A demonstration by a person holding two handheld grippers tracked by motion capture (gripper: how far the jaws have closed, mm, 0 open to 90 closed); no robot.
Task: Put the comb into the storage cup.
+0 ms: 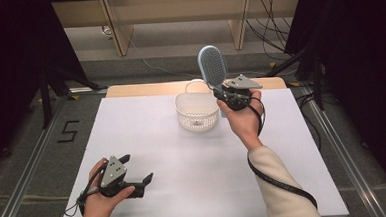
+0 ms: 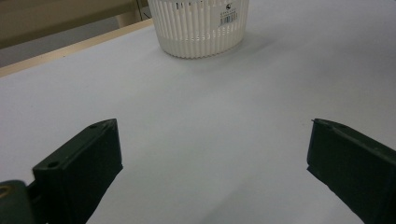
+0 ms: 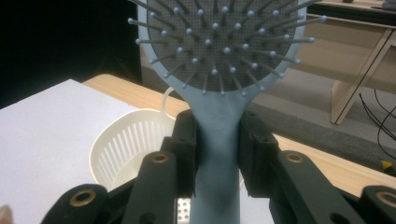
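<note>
— So, lower left of the high view?
— Left gripper (image 1: 136,171) rests on the table (image 1: 185,189), jaws wide, nothing between.
— And upper right?
— Right gripper (image 1: 220,89) clamps the blue hairbrush (image 1: 213,65) by its handle, head upright, just beside the white basket (image 1: 196,113).

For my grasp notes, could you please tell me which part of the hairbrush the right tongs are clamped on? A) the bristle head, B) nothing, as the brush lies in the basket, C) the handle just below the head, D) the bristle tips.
C: the right tongs pinch the blue hairbrush on its handle, head raised above the white basket.
</note>
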